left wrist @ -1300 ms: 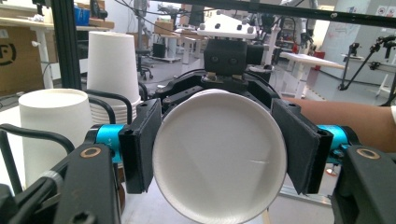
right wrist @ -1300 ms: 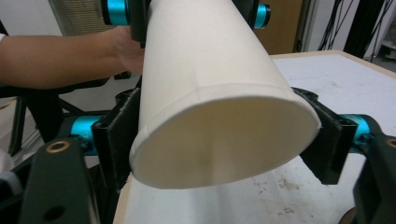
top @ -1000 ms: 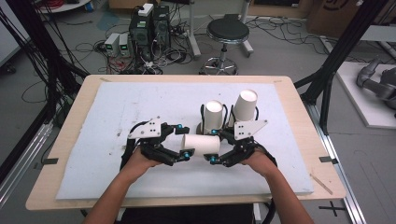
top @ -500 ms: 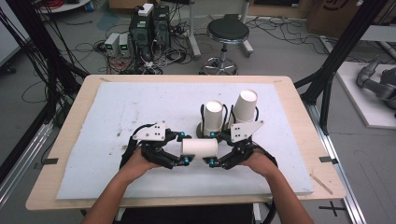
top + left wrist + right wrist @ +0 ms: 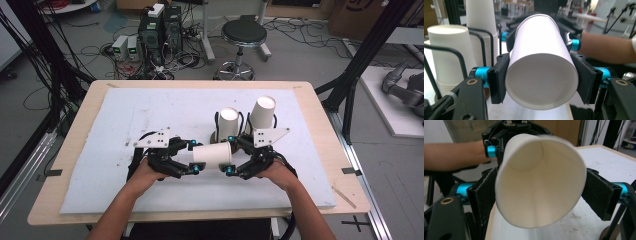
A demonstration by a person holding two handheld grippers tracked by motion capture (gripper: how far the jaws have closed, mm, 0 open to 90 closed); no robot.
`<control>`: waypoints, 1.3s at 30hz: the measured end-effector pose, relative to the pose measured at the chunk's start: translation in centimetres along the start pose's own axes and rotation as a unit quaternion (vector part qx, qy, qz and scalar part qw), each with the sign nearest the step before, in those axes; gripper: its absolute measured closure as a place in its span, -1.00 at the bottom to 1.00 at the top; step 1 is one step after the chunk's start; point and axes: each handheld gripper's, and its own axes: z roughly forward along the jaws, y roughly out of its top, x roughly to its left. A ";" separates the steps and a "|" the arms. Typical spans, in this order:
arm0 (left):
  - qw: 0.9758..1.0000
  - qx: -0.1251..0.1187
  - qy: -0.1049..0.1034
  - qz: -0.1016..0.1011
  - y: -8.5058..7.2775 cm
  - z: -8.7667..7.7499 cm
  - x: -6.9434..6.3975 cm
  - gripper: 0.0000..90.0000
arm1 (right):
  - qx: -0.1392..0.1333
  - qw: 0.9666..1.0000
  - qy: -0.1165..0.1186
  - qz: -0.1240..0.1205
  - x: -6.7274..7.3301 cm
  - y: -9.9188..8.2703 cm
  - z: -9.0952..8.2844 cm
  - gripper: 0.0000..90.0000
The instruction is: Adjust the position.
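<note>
Cup (image 5: 212, 155) lies sideways above counter (image 5: 100, 130), held between both claws. Left claw (image 5: 192, 156) has just been closing, pads now pressing cup's base end. Right claw (image 5: 231, 155) has just been opening; in right gripper view cup mouth sits between jaws, right pad clear of rim, left pad touching. Two cup stacks (image 5: 227, 122) stand just behind.

**Three cameras, one shared cup**

The high view looks forward and down from above the person's edge, taking in the whole surface (image 5: 125, 115) from afar. Each tool view sits very close, looking along its own jaws. They face each other, and all three share the lying paper cup (image 5: 212, 155) (image 5: 541, 72) (image 5: 539, 182), just below centre, toward 6 o'clock, in the high view.
</note>
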 end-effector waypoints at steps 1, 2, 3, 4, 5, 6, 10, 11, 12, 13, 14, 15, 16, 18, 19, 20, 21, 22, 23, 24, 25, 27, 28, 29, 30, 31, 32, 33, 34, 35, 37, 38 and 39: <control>1.000 -0.002 -0.001 0.000 0.0 0.0 0.0 -0.21 | -0.003 1.000 0.001 0.004 0.0 -0.1 0.1 -0.59; 1.000 -0.002 -0.002 0.002 0.0 0.0 0.0 -0.21 | -0.003 1.000 0.001 0.005 0.1 -0.2 0.3 -0.59; 1.000 -0.001 -0.003 0.001 0.0 0.1 0.0 -0.21 | -0.002 1.000 0.001 0.005 0.1 -0.2 0.4 -0.59; 1.000 0.000 -0.004 0.002 0.0 0.1 -0.1 -0.21 | -0.002 1.000 0.000 0.005 0.1 -0.2 0.4 -0.59; 1.000 0.001 -0.003 0.003 -0.1 0.2 -0.1 -0.21 | -0.005 1.000 0.000 0.003 0.0 -0.2 0.5 -0.58; 1.000 0.001 -0.003 0.003 -0.1 0.3 -0.1 -0.20 | -0.008 1.000 0.003 0.004 0.0 -0.2 0.4 -0.53; 1.000 0.009 -0.005 0.006 -0.2 0.4 -0.2 -0.19 | -0.015 1.000 0.016 -0.005 -0.1 0.0 0.0 -0.38; 1.000 0.014 -0.003 0.008 -0.2 0.5 -0.2 -0.19 | -0.012 1.000 0.017 -0.008 -0.1 0.0 -0.1 -0.38; 1.000 0.022 -0.001 0.010 -0.3 0.6 -0.2 -0.20 | -0.008 1.000 0.017 -0.010 -0.1 -0.1 -0.1 -0.36; 1.000 0.026 0.001 0.012 -0.3 0.6 -0.2 -0.20 | -0.001 1.000 0.018 -0.010 -0.1 -0.1 -0.1 -0.35; 0.999 0.032 0.005 0.012 -0.3 0.7 -0.3 -0.21 | 0.002 1.000 0.017 -0.013 -0.2 -0.1 -0.1 -0.35; 0.999 0.040 0.015 0.015 -0.2 0.8 -0.4 -0.23 | 0.006 1.000 0.017 -0.012 -0.2 -0.1 0.0 -0.35; 0.998 0.048 0.022 0.018 -0.1 0.8 -0.4 -0.26 | 0.010 1.000 0.017 -0.012 -0.2 -0.1 0.0 -0.32; 0.997 0.058 0.038 0.024 0.2 0.6 -0.4 -0.37 | 0.018 1.000 0.008 -0.015 -0.1 -0.1 0.0 -0.32; 0.997 0.058 0.043 0.024 0.3 0.5 -0.5 -0.39 | 0.024 1.000 0.003 -0.016 -0.2 -0.2 0.0 -0.32; 0.997 0.057 0.046 0.027 0.5 0.4 -0.5 -0.41 | 0.028 0.999 -0.001 -0.016 -0.2 -0.2 0.0 -0.32; 0.997 0.057 0.047 0.028 0.6 0.3 -0.6 -0.42 | 0.032 0.999 -0.003 -0.015 -0.3 -0.2 0.0 -0.32; 0.997 0.057 0.048 0.029 0.7 0.2 -0.6 -0.43 | 0.034 0.999 -0.006 -0.012 -0.3 -0.2 0.0 -0.32; 0.997 0.058 0.048 0.030 0.7 0.2 -0.6 -0.43 | 0.037 0.999 -0.007 -0.011 -0.3 -0.2 0.0 -0.32; 0.997 0.059 0.046 0.030 0.7 0.3 -0.6 -0.43 | 0.037 0.999 -0.006 -0.012 -0.3 -0.2 0.0 -0.32; 0.997 0.062 0.044 0.029 0.6 0.4 -0.7 -0.43 | 0.038 0.999 -0.005 -0.010 -0.3 -0.2 0.1 -0.32; 0.996 0.071 0.042 0.032 0.4 0.6 -0.6 -0.43 | 0.045 0.999 -0.003 -0.012 -0.2 -0.2 0.3 -0.32; 0.996 0.074 0.041 0.030 0.3 0.7 -0.6 -0.43 | 0.048 0.999 -0.002 -0.012 -0.2 -0.2 0.3 -0.32; 0.996 0.079 0.038 0.030 0.2 0.8 -0.6 -0.43 | 0.049 0.999 0.000 -0.012 -0.2 -0.2 0.4 -0.32; 0.995 0.085 0.033 0.028 0.1 0.9 -0.5 -0.40 | 0.052 0.999 0.003 -0.012 -0.1 -0.2 0.4 -0.32; 0.995 0.088 0.030 0.028 -0.1 1.0 -0.6 -0.34 | 0.051 0.999 0.003 -0.013 -0.1 -0.2 0.5 -0.32; 0.995 0.092 0.031 0.029 -0.2 1.0 -0.5 -0.30 | 0.049 0.999 0.006 -0.009 -0.1 -0.2 0.4 -0.32; 0.995 0.095 0.032 0.029 -0.3 1.0 -0.5 -0.25 | 0.048 0.999 0.007 -0.010 -0.2 -0.2 0.4 -0.31; 0.995 0.094 0.029 0.025 -0.3 1.0 -0.4 -0.23 | 0.045 0.999 0.008 -0.009 -0.2 -0.1 0.3 -0.30; 0.995 0.096 0.028 0.025 -0.4 1.1 -0.4 -0.22 | 0.045 0.999 0.010 -0.009 -0.2 -0.1 0.3 -0.29; 0.995 0.098 0.027 0.025 -0.5 1.2 -0.4 -0.22 | 0.044 0.999 0.009 -0.008 -0.2 -0.1 0.3 -0.29; 0.995 0.097 0.027 0.024 -0.5 1.2 -0.4 -0.22 | 0.045 0.999 0.010 -0.008 -0.2 -0.1 0.3 -0.29; 0.995 0.096 0.025 0.023 -0.6 1.2 -0.4 -0.21 | 0.044 0.999 0.011 -0.007 -0.2 -0.1 0.3 -0.28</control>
